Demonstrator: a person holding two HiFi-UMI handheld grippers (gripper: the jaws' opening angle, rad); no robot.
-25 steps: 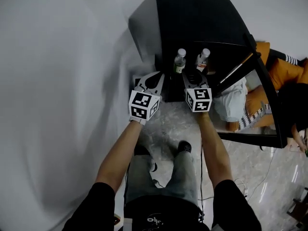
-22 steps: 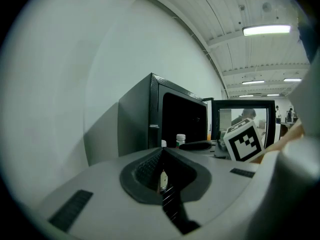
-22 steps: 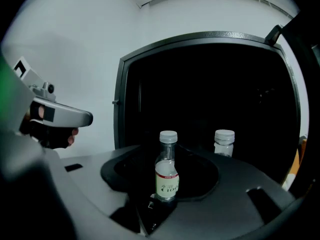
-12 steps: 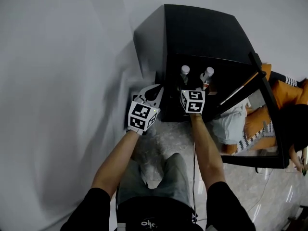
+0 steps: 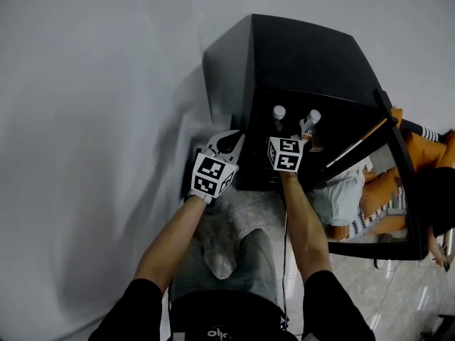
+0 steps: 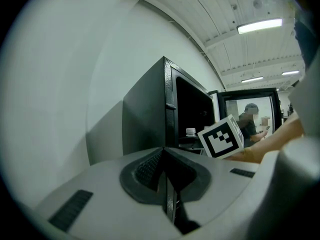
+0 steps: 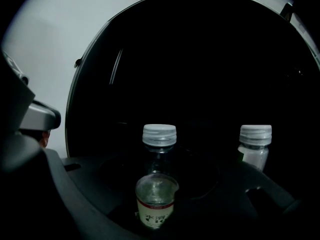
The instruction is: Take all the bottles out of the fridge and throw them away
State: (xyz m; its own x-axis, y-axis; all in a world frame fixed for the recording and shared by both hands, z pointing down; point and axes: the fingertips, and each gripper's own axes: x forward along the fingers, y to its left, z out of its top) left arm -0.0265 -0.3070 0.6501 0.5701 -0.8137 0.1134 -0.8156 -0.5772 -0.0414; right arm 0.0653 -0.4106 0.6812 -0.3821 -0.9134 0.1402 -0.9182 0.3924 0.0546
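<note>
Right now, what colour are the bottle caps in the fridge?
White: the left cap and right cap, clearest in the right gripper view.

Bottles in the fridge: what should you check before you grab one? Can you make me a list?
1. Fridge door open: ok, it is swung wide.
2. Left bottle lined up with the right tool: ok, it stands upright between the jaws.
3. Right tool gripping it: not ok. The jaws have just been closing a little, but they stand apart from the bottle.
4. Right bottle out of the way: ok, it stands apart, off to the side.
5. Caps on both bottles: ok.
6. Left tool free: ok, shut on nothing, outside the fridge.
</note>
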